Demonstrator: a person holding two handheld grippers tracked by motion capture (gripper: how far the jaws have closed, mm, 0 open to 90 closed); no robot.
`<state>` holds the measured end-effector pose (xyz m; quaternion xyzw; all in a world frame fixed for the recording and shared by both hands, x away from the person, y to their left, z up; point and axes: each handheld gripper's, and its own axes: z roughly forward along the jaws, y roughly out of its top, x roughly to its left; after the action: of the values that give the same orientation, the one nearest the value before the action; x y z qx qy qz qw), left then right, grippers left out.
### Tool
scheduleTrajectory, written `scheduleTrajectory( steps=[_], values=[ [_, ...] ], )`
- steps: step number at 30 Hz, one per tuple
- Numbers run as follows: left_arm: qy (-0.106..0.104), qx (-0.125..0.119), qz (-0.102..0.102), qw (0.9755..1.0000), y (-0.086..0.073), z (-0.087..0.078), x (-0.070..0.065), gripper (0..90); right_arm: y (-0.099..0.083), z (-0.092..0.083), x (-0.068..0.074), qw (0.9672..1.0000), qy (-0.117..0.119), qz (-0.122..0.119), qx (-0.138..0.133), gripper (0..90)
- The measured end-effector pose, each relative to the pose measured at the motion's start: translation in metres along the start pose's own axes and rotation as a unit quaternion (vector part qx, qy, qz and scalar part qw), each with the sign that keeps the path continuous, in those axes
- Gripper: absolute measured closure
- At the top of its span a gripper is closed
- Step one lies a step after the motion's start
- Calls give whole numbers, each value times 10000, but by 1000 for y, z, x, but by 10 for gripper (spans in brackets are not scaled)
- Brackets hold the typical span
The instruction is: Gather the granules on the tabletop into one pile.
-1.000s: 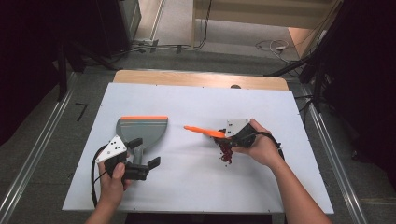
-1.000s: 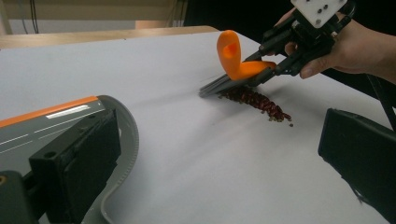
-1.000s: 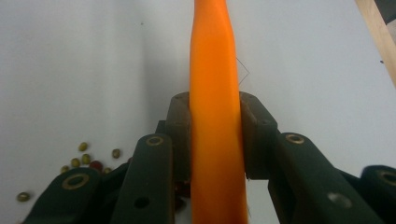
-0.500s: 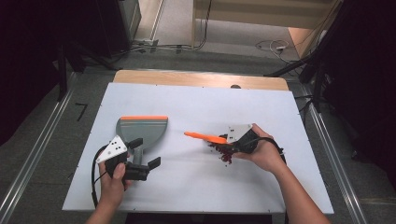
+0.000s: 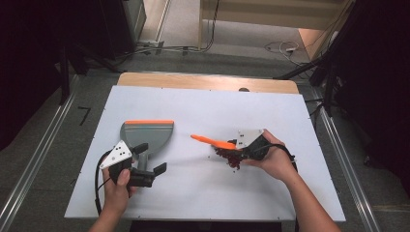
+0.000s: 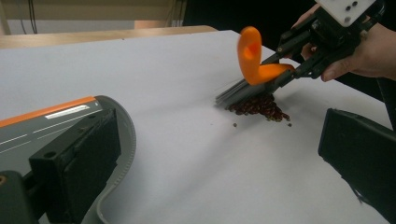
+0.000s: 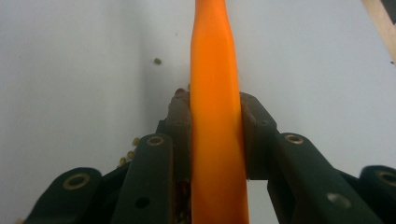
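Brush (image 5: 212, 141) clamped by its orange handle in the right gripper (image 5: 241, 145), bristles on a heap of dark beans (image 5: 231, 157) toward the right of the table's middle.

Both black jaws of the right gripper press flat on the smooth, glossy plastic handle, which hides the gripper's front in the right gripper view; the handle ends in a loop with a hole, and the grey bristles (image 6: 236, 93) splay against the small, rounded, reddish-brown beans, a few lying loose just beside the heap. Left gripper (image 5: 147, 162) stands wide, one jaw on the stem of the grey dustpan (image 5: 145, 133), the other clear of it; whether that jaw presses is hard to make out. An orange strip runs along the dustpan's far lip. White matte table (image 5: 203, 106), wooden far edge. No writing is readable.
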<state>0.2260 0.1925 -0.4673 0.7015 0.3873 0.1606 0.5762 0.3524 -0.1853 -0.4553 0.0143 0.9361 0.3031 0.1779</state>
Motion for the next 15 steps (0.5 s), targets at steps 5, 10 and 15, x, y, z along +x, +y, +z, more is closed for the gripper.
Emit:
scheduleTrajectory(
  steps=[5, 10, 15],
  values=[
    [8, -5, -5, 10000, 0, 0, 0, 0, 6, -10, -5, 9992, -98, 335, -184, 686],
    [14, -15, 12, 10000, 0, 0, 1, 0, 28, -20, 1, 9968, -172, 720, -296, 686],
    [4, -24, 25, 10000, 1, 0, 0, 0, 55, -9, 17, 9822, -44, 1870, -195, 686]
  ],
)
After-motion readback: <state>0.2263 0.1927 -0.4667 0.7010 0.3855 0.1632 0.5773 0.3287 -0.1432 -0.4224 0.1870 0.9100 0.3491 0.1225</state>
